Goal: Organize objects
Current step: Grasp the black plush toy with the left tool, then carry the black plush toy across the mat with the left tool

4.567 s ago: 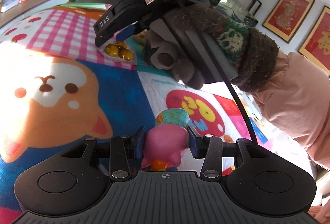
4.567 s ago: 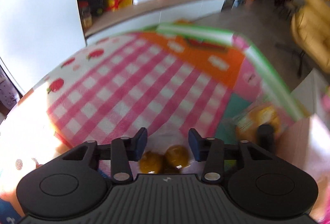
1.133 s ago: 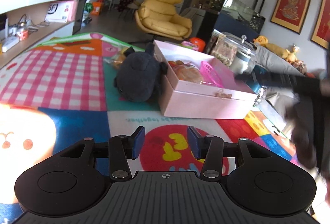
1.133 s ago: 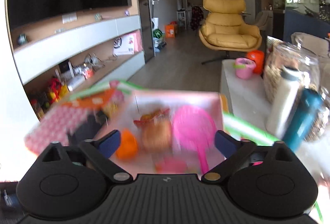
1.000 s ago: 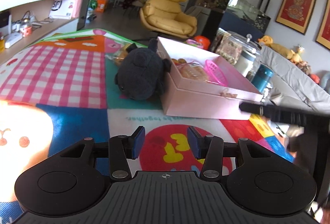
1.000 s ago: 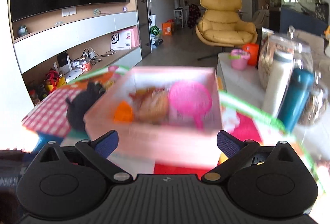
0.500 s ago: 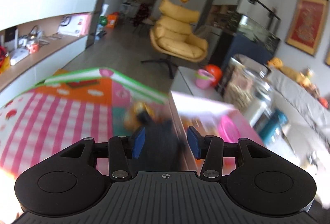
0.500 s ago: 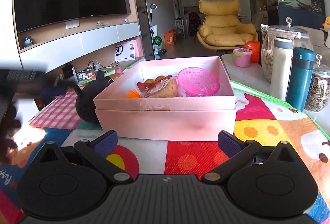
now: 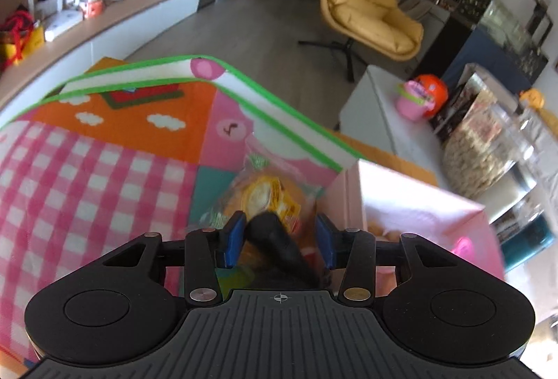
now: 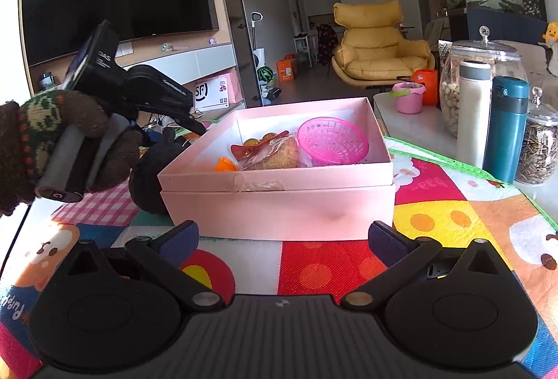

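Observation:
The pink box stands on the colourful play mat, holding a pink basket, a wrapped bread and an orange piece. A black plush toy leans on the box's left side. My left gripper hovers over it, jaws closing, with a black part of the plush between them and a gap still at the right pad. Beyond lies a yellow bagged bun. My right gripper is wide open and empty, low in front of the box.
A gloved hand holds the left gripper. A white bottle, a teal bottle and glass jars stand on the white table at right, near a pink bucket. The mat's green edge borders bare floor.
My left gripper swept forward over the mat and tipped down onto the black plush, which now sits between its narrowing jaws. The right gripper has barely moved in front of the box.

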`<state>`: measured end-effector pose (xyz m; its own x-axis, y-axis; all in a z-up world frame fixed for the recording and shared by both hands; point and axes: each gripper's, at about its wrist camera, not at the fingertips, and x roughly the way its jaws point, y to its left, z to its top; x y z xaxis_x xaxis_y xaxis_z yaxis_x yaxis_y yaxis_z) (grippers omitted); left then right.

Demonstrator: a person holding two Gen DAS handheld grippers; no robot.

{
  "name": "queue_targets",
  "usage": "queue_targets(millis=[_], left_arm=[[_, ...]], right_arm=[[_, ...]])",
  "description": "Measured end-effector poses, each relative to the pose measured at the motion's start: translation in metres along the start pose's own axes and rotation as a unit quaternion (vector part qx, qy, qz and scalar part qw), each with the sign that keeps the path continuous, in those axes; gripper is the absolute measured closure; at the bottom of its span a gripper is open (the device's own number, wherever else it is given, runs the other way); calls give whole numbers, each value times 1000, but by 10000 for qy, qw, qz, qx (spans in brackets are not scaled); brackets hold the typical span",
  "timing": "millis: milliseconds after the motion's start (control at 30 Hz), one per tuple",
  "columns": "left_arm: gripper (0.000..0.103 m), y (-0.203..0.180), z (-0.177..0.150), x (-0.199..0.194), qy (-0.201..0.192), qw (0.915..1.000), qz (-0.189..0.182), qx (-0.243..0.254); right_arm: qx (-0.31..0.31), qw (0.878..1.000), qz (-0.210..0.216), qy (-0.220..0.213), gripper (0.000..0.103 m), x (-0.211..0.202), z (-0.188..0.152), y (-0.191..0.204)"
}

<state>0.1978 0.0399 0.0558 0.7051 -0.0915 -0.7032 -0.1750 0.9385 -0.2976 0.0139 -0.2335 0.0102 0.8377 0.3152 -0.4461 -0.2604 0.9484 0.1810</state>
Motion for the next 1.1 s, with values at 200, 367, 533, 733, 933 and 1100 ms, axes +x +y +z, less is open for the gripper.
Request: queue_targets(millis=[200, 367, 533, 733, 933, 1100], left_arm=[[75, 19, -10, -18, -156, 9985, -397, -350], [77, 39, -36, -66, -469, 9944, -852, -415], [77, 55, -68, -111, -304, 9897, -1348, -382], [78, 65, -113, -148, -54, 9814, -1901, -265], [78, 63, -158, -157, 288, 9713, -2323, -414], [78, 56, -179, -158, 312, 9744, -2225, -103]], right_arm=[[24, 10000, -5, -35, 0, 0, 0, -1], [53, 10000, -10, -68, 0, 0, -1, -2], [43, 10000, -22, -63, 0, 0, -1, -2], [63, 10000, -58, -4, 0, 3, -1, -3], [293, 9992, -253, 122, 0, -3, -3, -9], [53, 9991, -118, 416, 0, -21, -13, -2]])
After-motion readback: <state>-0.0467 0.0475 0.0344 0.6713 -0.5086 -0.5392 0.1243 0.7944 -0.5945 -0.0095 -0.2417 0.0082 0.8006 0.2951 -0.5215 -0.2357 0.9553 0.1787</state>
